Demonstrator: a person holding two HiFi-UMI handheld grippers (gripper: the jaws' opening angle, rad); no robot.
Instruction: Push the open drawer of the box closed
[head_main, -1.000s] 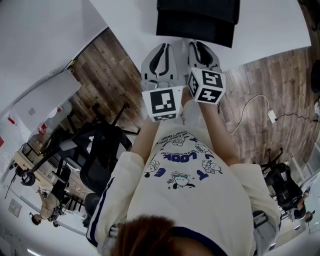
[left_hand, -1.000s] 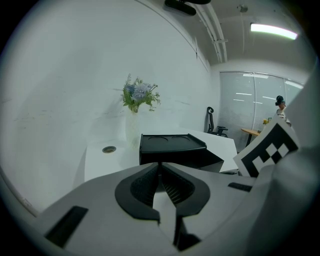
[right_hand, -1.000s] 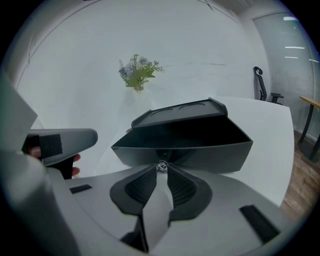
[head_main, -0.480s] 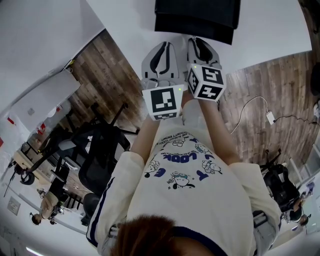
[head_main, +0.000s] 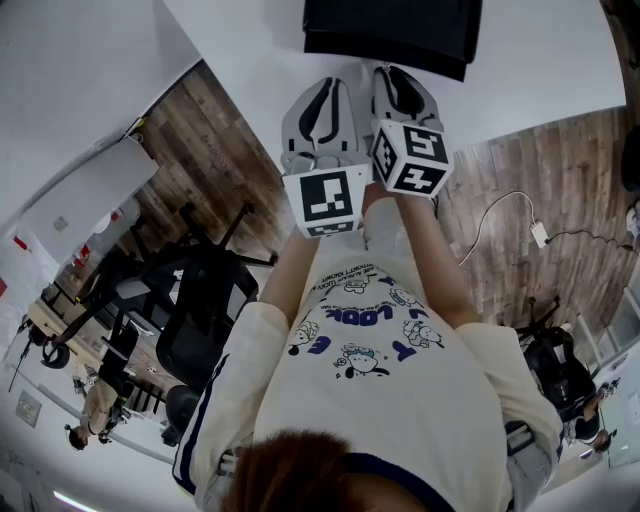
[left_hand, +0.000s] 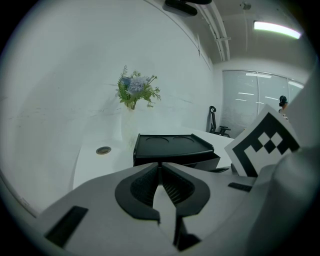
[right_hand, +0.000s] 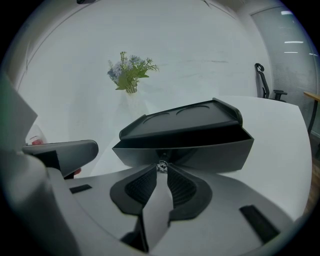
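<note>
1. The box (right_hand: 185, 117) sits on the white table (head_main: 540, 60), straight ahead of both grippers. Its drawer (right_hand: 210, 150) stands out from under the black top, so the closing is not yet done.
2. The right gripper (right_hand: 161, 171) has its jaws together. Their tips are right at the small knob (right_hand: 161, 166) in the middle of the drawer front. I cannot tell whether they touch it or stop just short. It holds nothing else.
3. The left gripper (left_hand: 160, 167) also has its jaws together, with nothing between them. It is alongside the right one, a little back from the box.
4. My judgement: the approach is done and the push itself is all that is left. The drawer has to slide in until its front is flush with the box.
5. Writing: the person's shirt (head_main: 380, 340) has cartoon figures and the word "LOOK" in blue, with a line of smaller print above that is too small to read.
6. The cube (head_main: 327, 200) on each gripper shows only black-and-white square markers. The box shows no brand or label.
</note>
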